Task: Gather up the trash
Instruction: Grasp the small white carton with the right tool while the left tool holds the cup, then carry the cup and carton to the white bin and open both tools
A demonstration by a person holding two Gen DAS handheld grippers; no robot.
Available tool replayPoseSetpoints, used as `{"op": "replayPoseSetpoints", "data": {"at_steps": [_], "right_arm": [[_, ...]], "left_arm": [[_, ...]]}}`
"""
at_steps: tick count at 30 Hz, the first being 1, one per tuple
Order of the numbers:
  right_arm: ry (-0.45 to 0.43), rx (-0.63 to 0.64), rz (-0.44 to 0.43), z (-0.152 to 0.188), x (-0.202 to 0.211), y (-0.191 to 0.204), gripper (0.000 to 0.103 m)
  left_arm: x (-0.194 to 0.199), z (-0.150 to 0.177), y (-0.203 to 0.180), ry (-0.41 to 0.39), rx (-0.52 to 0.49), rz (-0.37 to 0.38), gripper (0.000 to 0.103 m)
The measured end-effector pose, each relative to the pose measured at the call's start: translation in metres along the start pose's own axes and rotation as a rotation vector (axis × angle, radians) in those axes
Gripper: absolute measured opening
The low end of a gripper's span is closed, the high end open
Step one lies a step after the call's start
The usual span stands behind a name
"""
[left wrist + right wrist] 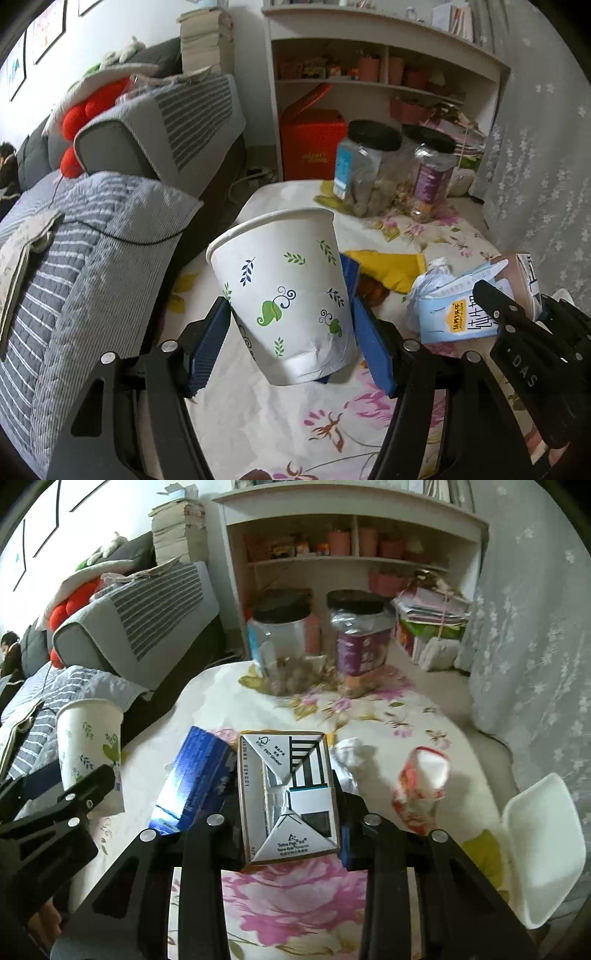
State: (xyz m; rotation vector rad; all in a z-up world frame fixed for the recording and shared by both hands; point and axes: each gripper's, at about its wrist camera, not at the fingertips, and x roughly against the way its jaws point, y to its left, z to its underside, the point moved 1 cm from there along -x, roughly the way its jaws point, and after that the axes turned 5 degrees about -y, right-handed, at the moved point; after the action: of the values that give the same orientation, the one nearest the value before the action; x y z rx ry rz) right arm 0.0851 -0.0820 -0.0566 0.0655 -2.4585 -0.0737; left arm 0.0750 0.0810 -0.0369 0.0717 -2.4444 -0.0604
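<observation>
Your left tongs (pixel 291 332) are clenching the paper cup (pixel 284 295), blue pads pressing its wall at 9 and 3 o'clock. The cup is tilting, its rim leaning toward 11 o'clock, and its crumpled base is hanging above the floral counter (pixel 280 424). The cup is hiding most of the blue box (pixel 351 269) behind it; only a sliver is peeking out at its 3 o'clock side.

Your right tongs (pixel 291 812) are grasping the milk carton (pixel 288 797), holding it end-on so that you are seeing only its folded bottom with the Tetra Pak print. The carton is covering both pads almost entirely; a bit of blue is showing at 3 o'clock. In the left wrist view, the same carton (pixel 461 314) is showing its pale blue side at 3 o'clock, partly blocked by the black arm of your right tongs (pixel 517 317).

On the counter, the blue box (pixel 195 782) is lying just beside the carton at 9 o'clock, its near end cut off by the tongs' frame. A crumpled tissue (pixel 351 757) is sitting at 2 o'clock, partly behind the carton. A red and white wrapper (pixel 421 779) is lying at 3 o'clock, too blurred to read. A white tray (pixel 543 849) is tilting up at the counter's edge at 4 o'clock. 2 black-lidded jars (pixel 284 638) are standing at 12 o'clock, their contents blurry.
</observation>
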Motion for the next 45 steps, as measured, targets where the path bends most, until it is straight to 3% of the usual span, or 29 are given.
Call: {"op": "replayPoseSetpoints", "data": {"at_steps": [8, 28, 35, 45], "right_arm": [[-0.035, -0.004, 0.043, 0.000, 0.020, -0.026, 0.032], [-0.098, -0.073, 0.181, 0.005, 0.062, -0.107, 0.032], [-0.128, -0.125, 0.271, 0.002, 0.080, -0.154, 0.032], [-0.132, -0.264, 0.463, 0.003, 0.103, -0.253, 0.033]], "left_arm": [[0.015, -0.005, -0.035, -0.067, -0.043, 0.027, 0.066], [0.033, -0.003, -0.114, -0.100, -0.115, 0.121, 0.066], [0.036, 0.000, -0.145, -0.100, -0.148, 0.159, 0.066], [0.047, 0.009, -0.197, -0.104, -0.215, 0.233, 0.066]]}}
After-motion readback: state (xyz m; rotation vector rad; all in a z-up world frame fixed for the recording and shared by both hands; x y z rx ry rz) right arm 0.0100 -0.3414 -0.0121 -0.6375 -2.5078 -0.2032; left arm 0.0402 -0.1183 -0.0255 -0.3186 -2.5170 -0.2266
